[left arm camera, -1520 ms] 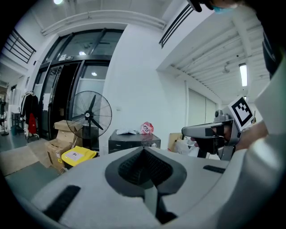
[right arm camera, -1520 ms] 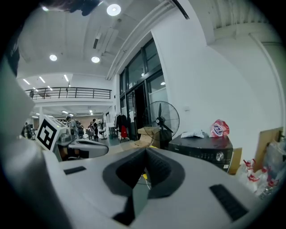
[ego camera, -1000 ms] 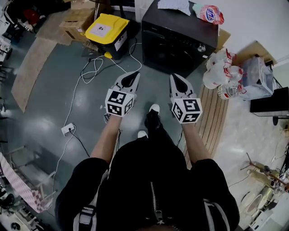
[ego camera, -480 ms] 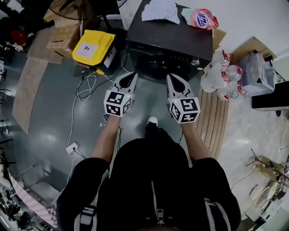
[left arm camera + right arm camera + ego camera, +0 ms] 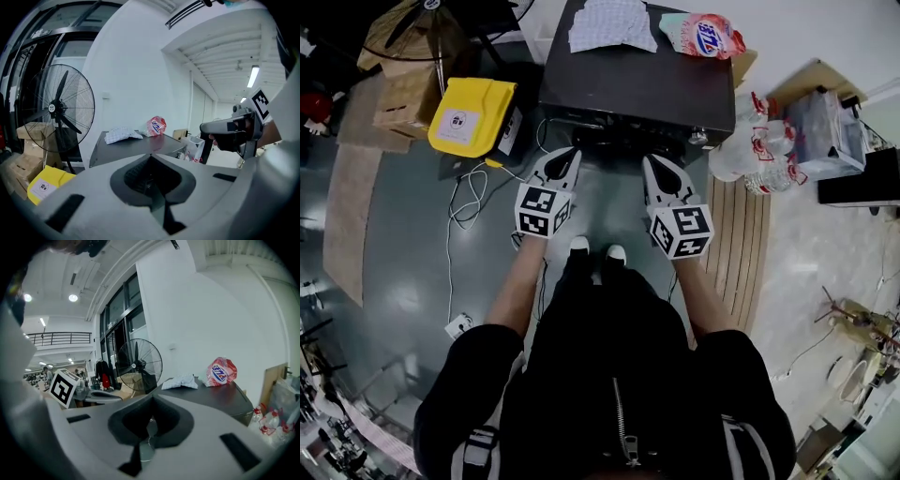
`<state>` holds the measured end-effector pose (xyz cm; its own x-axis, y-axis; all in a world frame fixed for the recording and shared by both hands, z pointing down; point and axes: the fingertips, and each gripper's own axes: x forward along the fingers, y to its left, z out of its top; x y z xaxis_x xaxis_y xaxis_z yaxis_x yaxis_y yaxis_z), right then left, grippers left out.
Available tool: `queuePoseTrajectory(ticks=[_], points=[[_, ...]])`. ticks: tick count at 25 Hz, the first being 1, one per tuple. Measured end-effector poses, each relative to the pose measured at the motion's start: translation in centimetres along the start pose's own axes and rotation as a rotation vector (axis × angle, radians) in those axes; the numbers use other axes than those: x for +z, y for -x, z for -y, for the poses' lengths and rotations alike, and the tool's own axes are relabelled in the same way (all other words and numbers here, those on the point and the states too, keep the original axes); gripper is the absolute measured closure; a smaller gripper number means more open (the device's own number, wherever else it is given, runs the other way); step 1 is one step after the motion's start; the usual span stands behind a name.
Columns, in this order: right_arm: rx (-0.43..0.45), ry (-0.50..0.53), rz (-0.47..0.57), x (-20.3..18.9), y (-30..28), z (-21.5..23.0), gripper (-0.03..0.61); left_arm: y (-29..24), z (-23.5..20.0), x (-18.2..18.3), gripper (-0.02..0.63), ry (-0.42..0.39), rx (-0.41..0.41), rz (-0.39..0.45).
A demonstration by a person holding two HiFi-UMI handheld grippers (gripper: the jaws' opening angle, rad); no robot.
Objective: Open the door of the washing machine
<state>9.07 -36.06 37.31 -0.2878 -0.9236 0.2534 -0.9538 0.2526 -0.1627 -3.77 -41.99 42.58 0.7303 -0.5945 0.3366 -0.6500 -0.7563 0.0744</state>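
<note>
The black washing machine (image 5: 637,89) stands straight ahead, seen from above; its door is on the front face, hidden from the head view. The left gripper (image 5: 565,156) is shut and holds nothing, its tip just short of the machine's front top edge. The right gripper (image 5: 662,165) is level with it, jaws together and empty, left of the silver knob (image 5: 697,138). In the left gripper view the shut jaws (image 5: 152,161) point at the machine's top (image 5: 136,145). From the right gripper view the closed jaws (image 5: 151,401) face the same top (image 5: 220,397).
A white cloth (image 5: 612,23) and a pink detergent bag (image 5: 705,37) lie on the machine. A yellow-lidded box (image 5: 472,117) and loose cables (image 5: 464,202) sit at the left, bottled water packs (image 5: 750,150) and a wooden board (image 5: 741,244) at the right. A standing fan (image 5: 56,108) is behind left.
The person has walked up to the washing machine. Both grippers have come forward together and now hang by its front edge, still closed.
</note>
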Motion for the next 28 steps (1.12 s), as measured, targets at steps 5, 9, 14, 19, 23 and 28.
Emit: queuePoseTrajectory(ticks=[5,9,14,19,23,28], points=[[-0.051,-0.033,-0.035,-1.5,-2.1,0.6,0.574,-2.4,-2.7,-2.2,0.609,-0.009,-0.047,-0.049],[-0.084,-0.062,-0.083,-4.8,-4.1,0.7,0.575,-4.3,-4.7,-5.7,0.609,0.03,-0.093,-0.097],[-0.111,-0.102,-0.113,-8.4,-5.9,1.6,0.574,-7.1,-6.0,-10.8,0.607,0.018,-0.135,-0.157],[-0.133,-0.112,-0.144,-11.2,-7.8,1.7,0.575,-10.1,-8.0,-17.2,0.508,-0.031,-0.201,-0.27],[-0.154,-0.12,-0.172,-13.1,-8.2,1.7,0.575,-12.5,-9.3,-21.2,0.456,-0.068,-0.238,-0.322],[-0.178,-0.121,-0.209,-14.9,-7.7,1.9,0.574,-15.5,-10.2,-26.4,0.452,-0.123,-0.302,-0.406]])
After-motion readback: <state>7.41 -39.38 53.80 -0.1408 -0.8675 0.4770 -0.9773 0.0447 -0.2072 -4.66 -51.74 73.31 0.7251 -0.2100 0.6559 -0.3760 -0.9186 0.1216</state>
